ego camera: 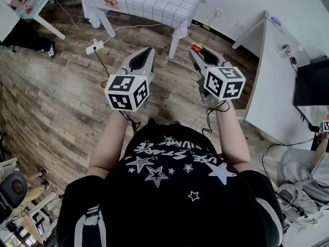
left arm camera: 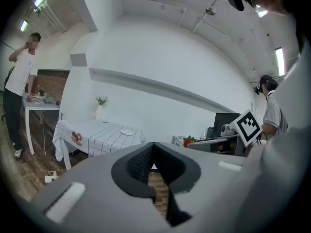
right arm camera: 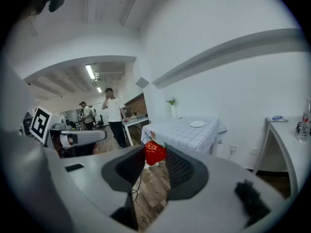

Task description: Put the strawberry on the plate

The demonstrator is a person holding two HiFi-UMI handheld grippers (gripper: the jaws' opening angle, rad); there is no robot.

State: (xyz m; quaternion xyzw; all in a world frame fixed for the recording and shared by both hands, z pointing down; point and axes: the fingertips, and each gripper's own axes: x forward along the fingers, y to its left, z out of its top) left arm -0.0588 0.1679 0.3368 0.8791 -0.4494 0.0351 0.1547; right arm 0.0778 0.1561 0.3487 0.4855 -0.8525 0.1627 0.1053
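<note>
Strawberry (right arm camera: 155,154) between right hand-held gripper (right arm camera: 155,150) tips

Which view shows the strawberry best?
Right gripper view: the strawberry sits large, clamped by the right gripper. Head view gives only a red speck at its tip; left gripper view, a small distant red shape.

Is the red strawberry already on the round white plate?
No, the red strawberry is gripped between the right gripper's jaws, away from the white plate.
</note>
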